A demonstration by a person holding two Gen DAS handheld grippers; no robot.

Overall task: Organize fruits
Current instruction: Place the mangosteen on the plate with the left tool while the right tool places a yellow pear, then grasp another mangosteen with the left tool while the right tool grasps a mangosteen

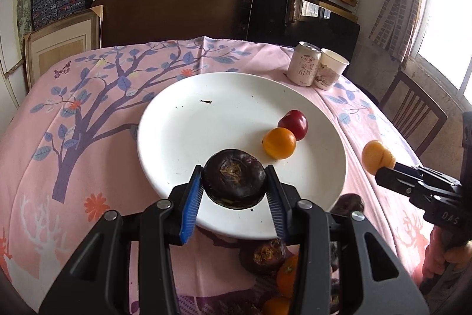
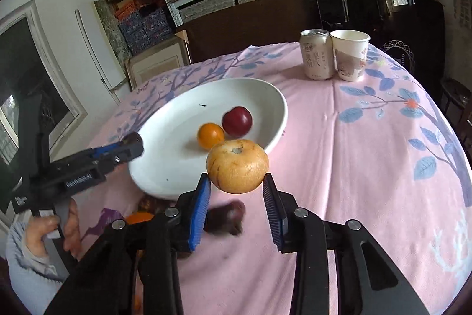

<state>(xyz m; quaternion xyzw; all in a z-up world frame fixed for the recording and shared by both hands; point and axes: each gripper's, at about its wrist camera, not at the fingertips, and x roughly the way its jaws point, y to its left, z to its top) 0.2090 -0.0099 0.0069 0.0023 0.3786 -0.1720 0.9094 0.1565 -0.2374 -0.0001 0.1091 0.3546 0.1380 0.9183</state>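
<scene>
My left gripper is shut on a dark purple round fruit, held over the near rim of the white plate. On the plate lie a red plum and a small orange fruit. My right gripper is shut on a tan-orange round fruit pinched at its fingertips, just right of the plate and above the cloth. In the left wrist view that right gripper and its fruit hang beside the plate's right edge. The left gripper reaches over the plate's left rim.
Loose fruit lies on the pink tablecloth near the plate's front: a dark one, another dark one and an orange one. A drink can and a paper cup stand at the far right. A wooden chair stands right of the table.
</scene>
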